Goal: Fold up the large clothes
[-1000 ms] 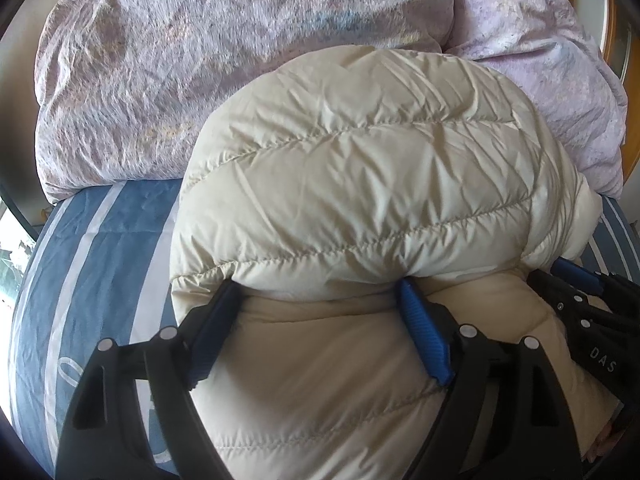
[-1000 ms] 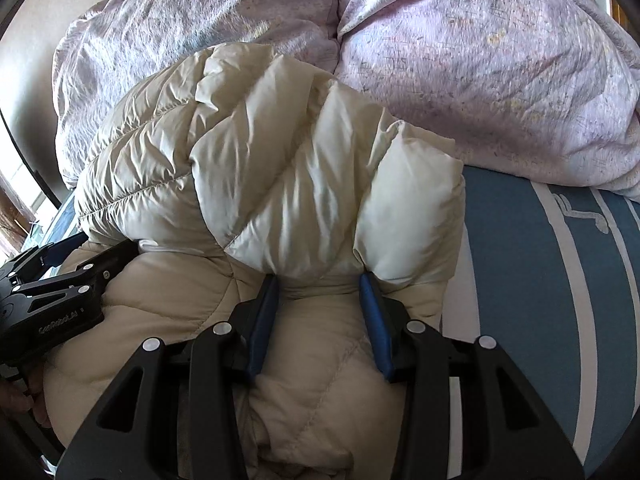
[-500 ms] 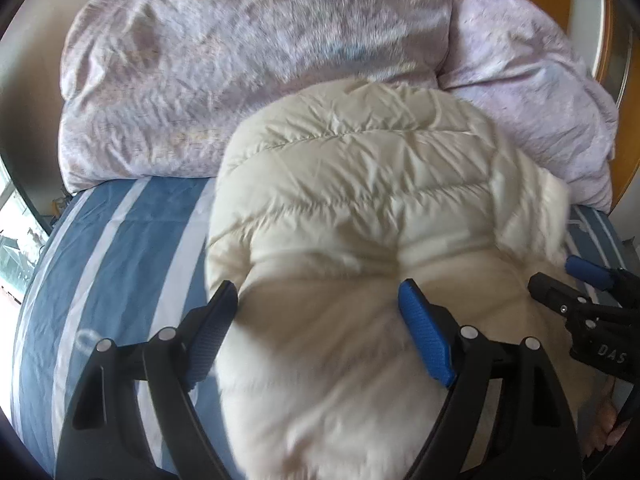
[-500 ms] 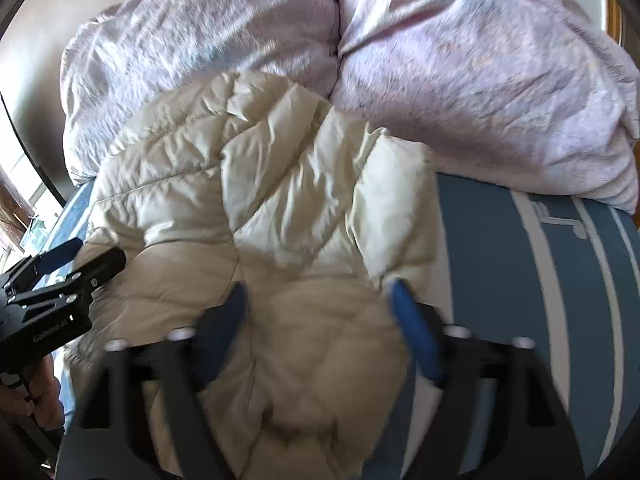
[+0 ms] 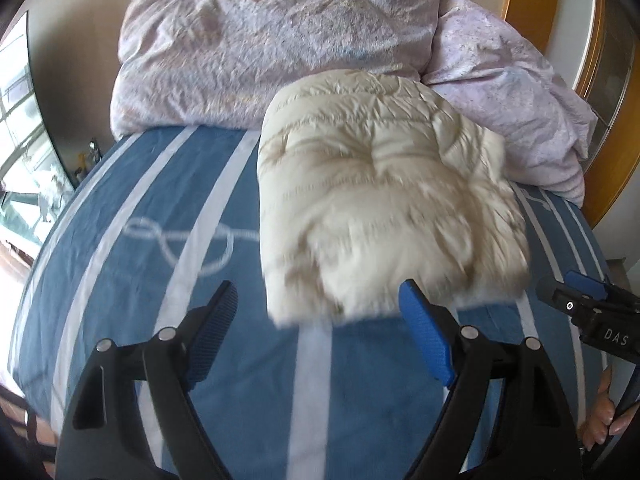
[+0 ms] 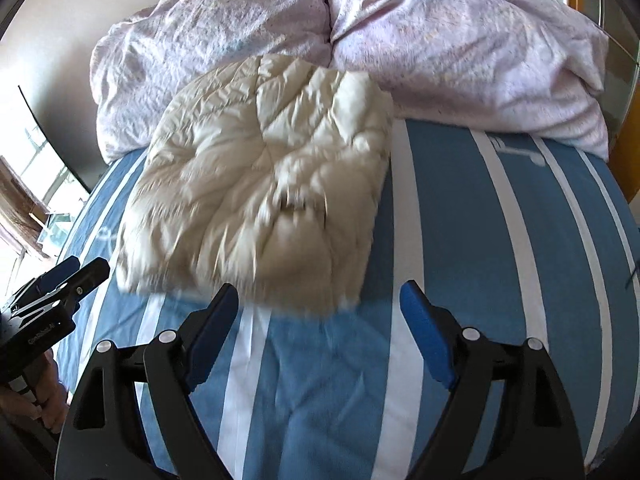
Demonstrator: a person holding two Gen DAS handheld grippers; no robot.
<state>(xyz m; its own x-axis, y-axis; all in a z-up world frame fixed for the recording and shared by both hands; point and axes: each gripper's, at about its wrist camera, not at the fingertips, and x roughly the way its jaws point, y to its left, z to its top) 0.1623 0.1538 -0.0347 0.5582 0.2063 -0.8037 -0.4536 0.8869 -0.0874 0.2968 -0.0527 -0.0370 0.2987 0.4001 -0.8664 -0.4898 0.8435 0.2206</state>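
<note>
Bedsheet (image 5: 120, 240), blue with white stripes, lies under the left gripper (image 5: 320, 316), whose jaws gape with nothing between them; the folded cream puffer jacket (image 5: 384, 204) rests ahead against the lilac duvet (image 5: 260, 40); the right gripper (image 6: 320, 312), its jaws just opened, stands empty

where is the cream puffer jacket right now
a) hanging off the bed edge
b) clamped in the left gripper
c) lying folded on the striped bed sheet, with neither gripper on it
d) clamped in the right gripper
c: the cream puffer jacket lies as a folded bundle on the blue striped sheet, and the left gripper and right gripper both stand open with nothing between their jaws.
</note>
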